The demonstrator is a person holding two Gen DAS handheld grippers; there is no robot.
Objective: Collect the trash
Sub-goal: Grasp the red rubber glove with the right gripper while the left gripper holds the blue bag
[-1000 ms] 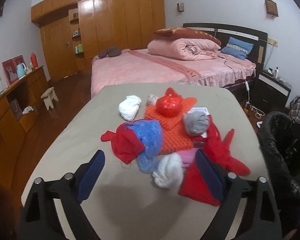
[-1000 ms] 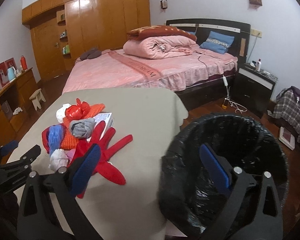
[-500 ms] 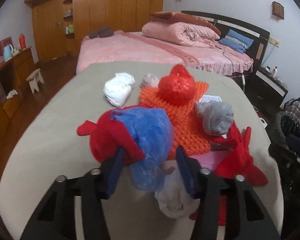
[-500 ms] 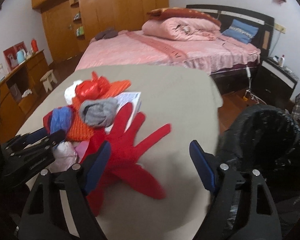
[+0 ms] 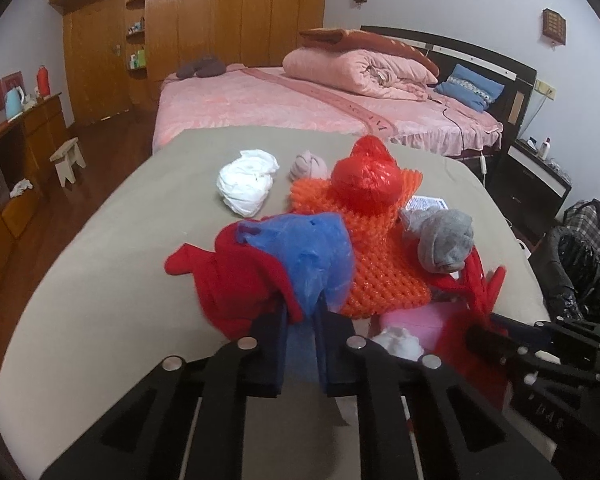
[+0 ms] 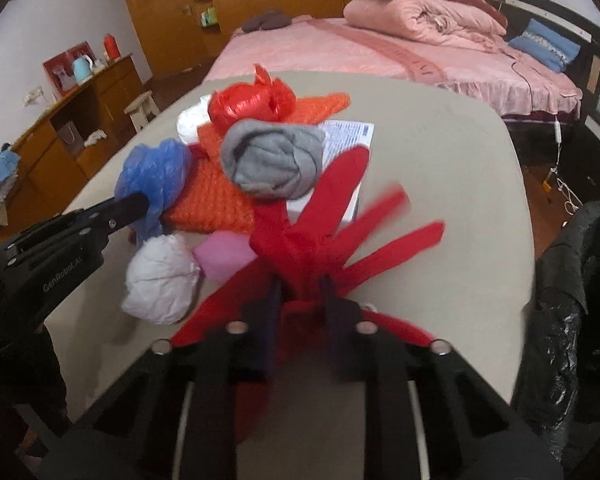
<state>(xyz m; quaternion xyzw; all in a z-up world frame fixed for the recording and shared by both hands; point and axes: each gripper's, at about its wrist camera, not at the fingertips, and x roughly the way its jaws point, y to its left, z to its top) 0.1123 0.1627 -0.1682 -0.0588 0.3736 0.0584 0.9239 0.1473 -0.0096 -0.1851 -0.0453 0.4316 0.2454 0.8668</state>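
A pile of trash and cloth lies on the beige table (image 5: 112, 280). My left gripper (image 5: 302, 312) is closing, and its pads pinch the lower end of the blue plastic bag (image 5: 312, 256), which drapes over a red cloth (image 5: 228, 280). My right gripper (image 6: 300, 292) is shut on the cuff of the red glove (image 6: 324, 216), whose fingers splay forward. In the pile are a red bag ball (image 5: 366, 184), an orange knit mat (image 5: 380, 264), a grey sock ball (image 6: 272, 160), a white bag (image 5: 246, 184), a white wad (image 6: 160, 280) and a pink piece (image 6: 224, 256).
A bin with a black liner (image 6: 572, 312) stands off the table's right edge. Beyond the table is a pink bed (image 5: 300, 100). A wooden cabinet (image 5: 12, 168) and a small stool (image 5: 68, 156) stand at the left, a nightstand (image 5: 540, 176) at the right.
Both grippers came down onto the pile and closed: the left on the blue bag, the right on the red glove after swinging leftward from over the bin.
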